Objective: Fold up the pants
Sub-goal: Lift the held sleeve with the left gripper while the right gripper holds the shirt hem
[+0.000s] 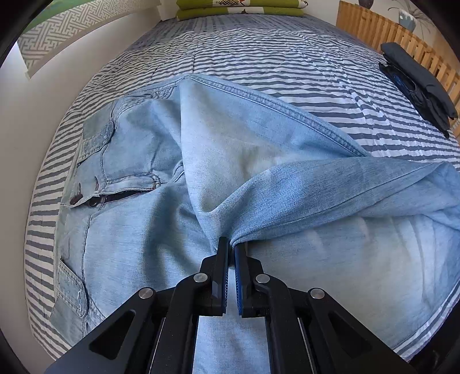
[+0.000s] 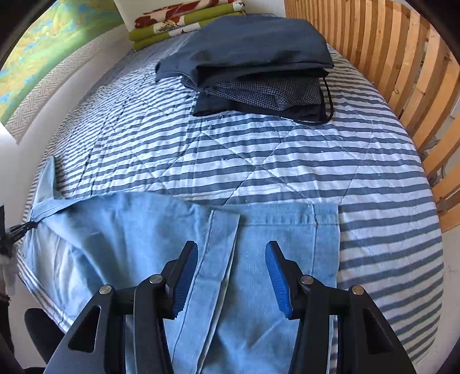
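The jeans (image 1: 138,178) lie spread on the striped bed (image 1: 258,57), soft, floppy, fairly heavy denim. The left gripper (image 1: 231,247) is clamped on a bunched fold; the right gripper (image 2: 231,259) hovers jaws apart above the hems, the best place to pinch.

A bed (image 2: 287,161) with a blue and white striped blanket (image 1: 258,63) holds everything. Light blue jeans (image 1: 138,224) lie spread on it. A pile of dark folded clothes (image 2: 253,66) sits near the wooden slats. Green folded cloths (image 2: 184,26) lie at the far end.

Daylit striped bed (image 2: 258,149) between white wall (image 1: 37,120) and slatted headboard (image 2: 388,51).
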A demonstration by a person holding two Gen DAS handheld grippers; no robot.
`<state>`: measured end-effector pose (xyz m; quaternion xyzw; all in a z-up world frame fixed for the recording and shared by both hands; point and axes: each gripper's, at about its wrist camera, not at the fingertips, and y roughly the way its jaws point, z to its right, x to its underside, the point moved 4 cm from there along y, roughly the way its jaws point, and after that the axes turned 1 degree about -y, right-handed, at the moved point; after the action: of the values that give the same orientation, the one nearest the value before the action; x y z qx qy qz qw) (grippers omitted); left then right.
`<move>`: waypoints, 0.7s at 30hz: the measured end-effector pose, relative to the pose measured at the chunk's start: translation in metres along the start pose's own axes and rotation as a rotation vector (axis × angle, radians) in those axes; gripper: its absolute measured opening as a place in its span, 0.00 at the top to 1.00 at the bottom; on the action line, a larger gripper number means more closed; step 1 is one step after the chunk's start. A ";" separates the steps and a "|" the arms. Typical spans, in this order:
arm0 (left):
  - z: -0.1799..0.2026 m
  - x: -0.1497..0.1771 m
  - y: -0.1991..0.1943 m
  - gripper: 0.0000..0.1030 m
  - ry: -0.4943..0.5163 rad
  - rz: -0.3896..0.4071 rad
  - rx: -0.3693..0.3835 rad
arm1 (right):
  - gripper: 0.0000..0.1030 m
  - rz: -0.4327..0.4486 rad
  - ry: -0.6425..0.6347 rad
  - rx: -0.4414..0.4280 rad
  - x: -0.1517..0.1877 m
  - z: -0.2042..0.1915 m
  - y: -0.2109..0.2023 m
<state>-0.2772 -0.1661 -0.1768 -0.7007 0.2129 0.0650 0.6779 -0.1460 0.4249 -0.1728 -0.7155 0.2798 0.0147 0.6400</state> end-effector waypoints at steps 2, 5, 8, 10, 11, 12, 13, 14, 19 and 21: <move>0.001 -0.001 0.000 0.97 0.004 -0.005 -0.002 | 0.56 -0.037 0.024 -0.022 -0.009 0.004 0.021; 0.001 -0.002 0.002 0.97 0.009 -0.010 -0.005 | 0.56 -0.101 0.062 -0.063 -0.010 0.005 0.045; 0.003 -0.002 0.003 0.97 0.013 -0.015 -0.008 | 0.55 -0.127 0.061 -0.067 -0.007 0.000 0.061; 0.004 -0.002 0.003 0.97 0.013 -0.017 -0.009 | 0.53 -0.105 0.035 -0.040 -0.008 -0.007 0.062; 0.004 -0.002 0.004 0.97 0.013 -0.016 -0.008 | 0.53 -0.097 0.029 -0.025 -0.007 -0.009 0.062; 0.004 -0.002 0.003 0.97 0.012 -0.016 -0.009 | 0.53 -0.089 0.028 -0.015 -0.006 -0.011 0.062; 0.004 -0.002 0.002 0.97 0.011 -0.014 -0.009 | 0.59 -0.076 0.028 -0.011 -0.006 -0.012 0.061; 0.004 -0.002 0.001 0.97 0.009 -0.012 -0.008 | 0.72 -0.067 0.027 -0.009 -0.005 -0.013 0.061; 0.004 -0.005 -0.010 0.97 0.020 -0.006 -0.008 | 0.96 -0.012 0.071 0.005 -0.003 -0.010 0.038; 0.002 -0.009 -0.015 0.97 0.026 0.001 -0.011 | 0.96 0.029 0.077 -0.007 -0.006 -0.012 0.019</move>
<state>-0.2793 -0.1626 -0.1594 -0.7050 0.2218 0.0576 0.6711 -0.1635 0.4158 -0.1859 -0.7135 0.3146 -0.0027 0.6260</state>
